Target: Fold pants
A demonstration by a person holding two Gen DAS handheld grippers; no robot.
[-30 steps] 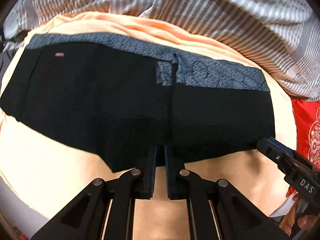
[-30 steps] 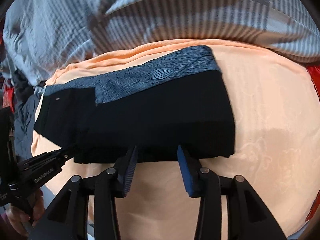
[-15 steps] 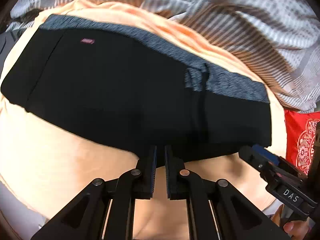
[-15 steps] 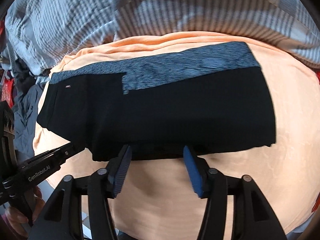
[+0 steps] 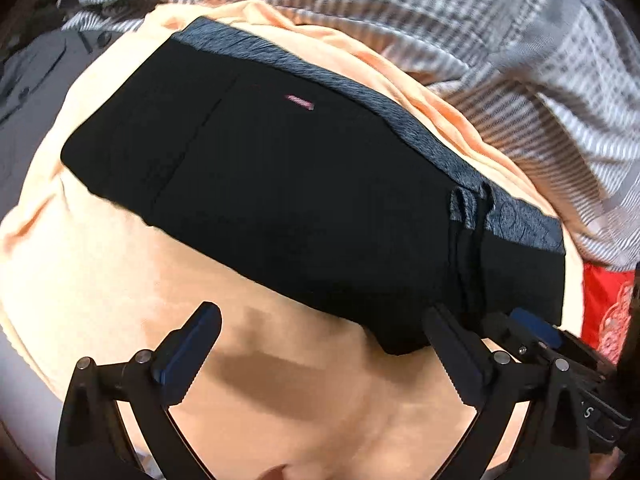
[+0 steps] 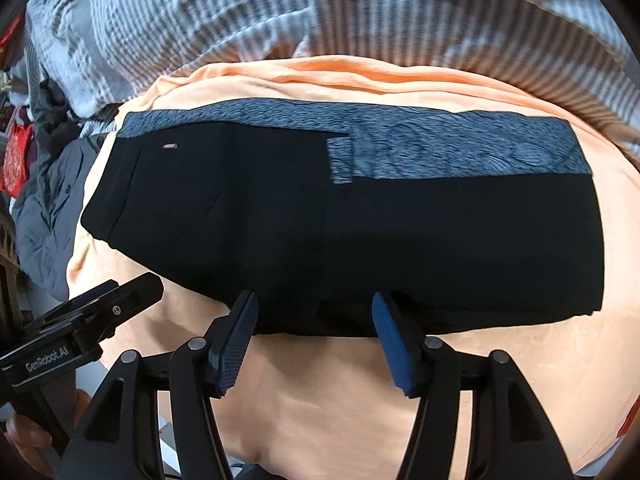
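The black pants [image 5: 304, 200] lie folded into a long band on a peach sheet [image 5: 120, 280], with a grey-blue strip along their far edge and a small pink label [image 5: 299, 102]. My left gripper [image 5: 322, 314] hovers at the band's near edge. Its jaws are opening wide and the pads touch nothing. My right gripper [image 6: 314, 298] straddles the near edge of the pants [image 6: 360, 232]. Its jaws are opening too, with the cloth's edge between the blue pads but not pinched. Each gripper shows in the other's view: the right gripper [image 5: 532, 328] and the left gripper [image 6: 136, 288].
A grey-and-white striped duvet [image 6: 280, 12] is bunched behind the peach sheet [image 6: 480, 380]. A red patterned cushion [image 5: 604, 308] lies at the right. A grey garment [image 6: 44, 200] and dark clutter sit past the sheet's left edge. A hand [image 6: 16, 428] holds the left gripper.
The left jaws went from shut to wide open and the right jaws widened. Both grippers slid left along the pants' near edge, so the pants sit further right in both views.
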